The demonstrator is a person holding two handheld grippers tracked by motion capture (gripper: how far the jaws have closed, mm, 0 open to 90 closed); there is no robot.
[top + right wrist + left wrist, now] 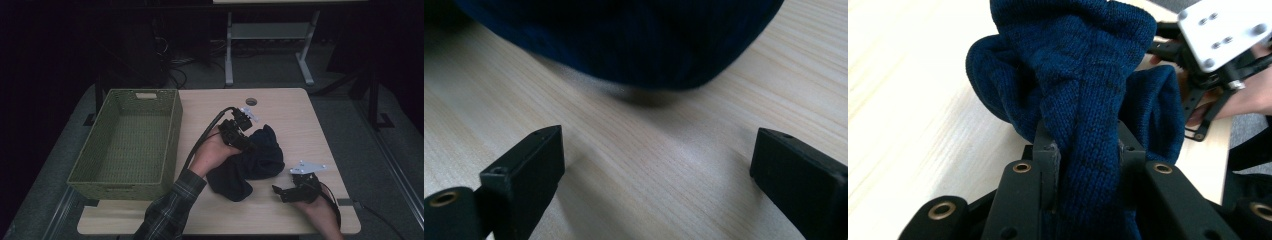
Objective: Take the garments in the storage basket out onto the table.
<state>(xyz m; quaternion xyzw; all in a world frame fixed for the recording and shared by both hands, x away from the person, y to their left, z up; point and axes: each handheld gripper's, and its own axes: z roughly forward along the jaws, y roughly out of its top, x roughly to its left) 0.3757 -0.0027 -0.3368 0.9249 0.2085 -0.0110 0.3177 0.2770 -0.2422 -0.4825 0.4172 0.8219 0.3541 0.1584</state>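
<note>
High view, scene: a dark blue knitted garment (250, 160) lies bunched at the centre of the pale wooden table (300, 115), with an empty green woven basket (129, 142) at the left of the frame.
Left gripper: the left gripper (244, 143) is clamped on a thick fold of the knit; in the left gripper view the fabric (1088, 100) fills the gap between the jaws and bulges above them.
Right gripper: the right gripper (280, 192) rests low on the table at the lower right, jaws spread wide with only bare wood between them.
Key relation: the garment's rounded lower edge (624, 55) lies just ahead of the right gripper's tips, near but apart.
Nearer hand: the left, already holding.
Long axis: the bundle runs from lower left to upper right of the high view; its free bulk points to the upper right.
Basket direction: to the left of the garment, well apart.
</note>
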